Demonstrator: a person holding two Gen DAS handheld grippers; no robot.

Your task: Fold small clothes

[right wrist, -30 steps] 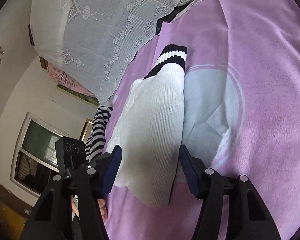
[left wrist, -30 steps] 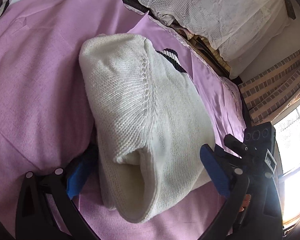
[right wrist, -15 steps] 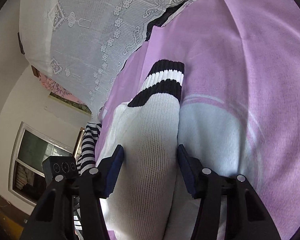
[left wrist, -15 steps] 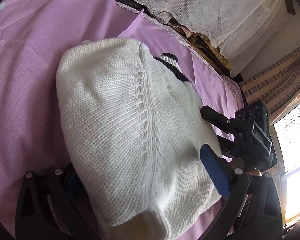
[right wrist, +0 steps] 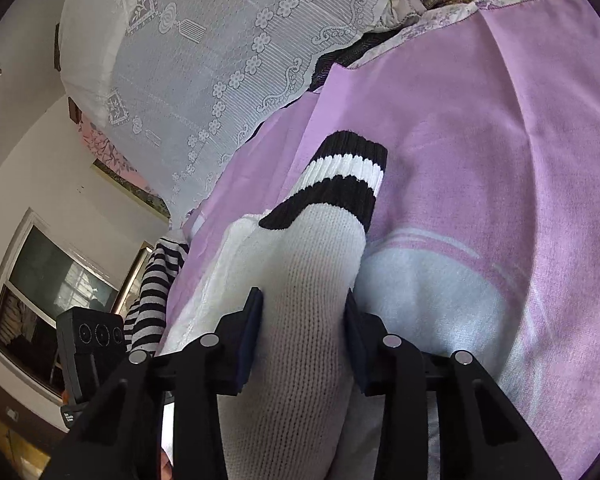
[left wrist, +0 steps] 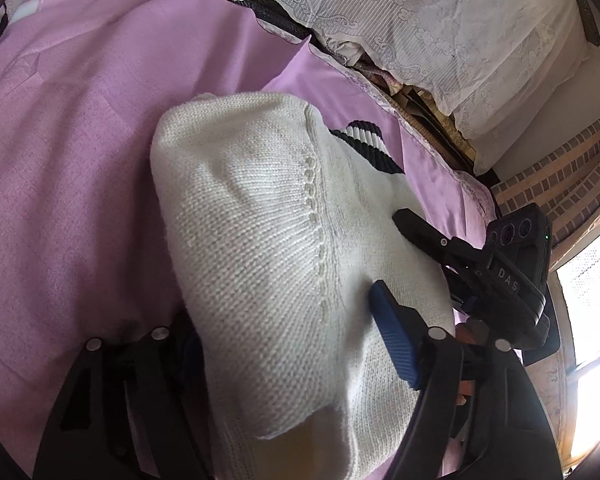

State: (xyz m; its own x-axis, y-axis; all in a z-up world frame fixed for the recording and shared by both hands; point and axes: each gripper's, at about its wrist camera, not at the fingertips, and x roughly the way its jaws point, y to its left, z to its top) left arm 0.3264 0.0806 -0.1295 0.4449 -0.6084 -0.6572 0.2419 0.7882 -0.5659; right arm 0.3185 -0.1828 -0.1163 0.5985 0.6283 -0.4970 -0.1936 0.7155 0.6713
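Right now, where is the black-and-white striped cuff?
In the right wrist view the striped cuff lies on the purple sheet, just ahead of the right tool.

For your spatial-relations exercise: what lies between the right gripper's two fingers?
In the right wrist view, the white knitted sleeve fills the gap between the right gripper fingers, its black-and-white striped cuff lying beyond on the purple sheet.

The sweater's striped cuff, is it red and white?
No, the cuff on the white sweater has black and white bands, lying on the purple bedspread.
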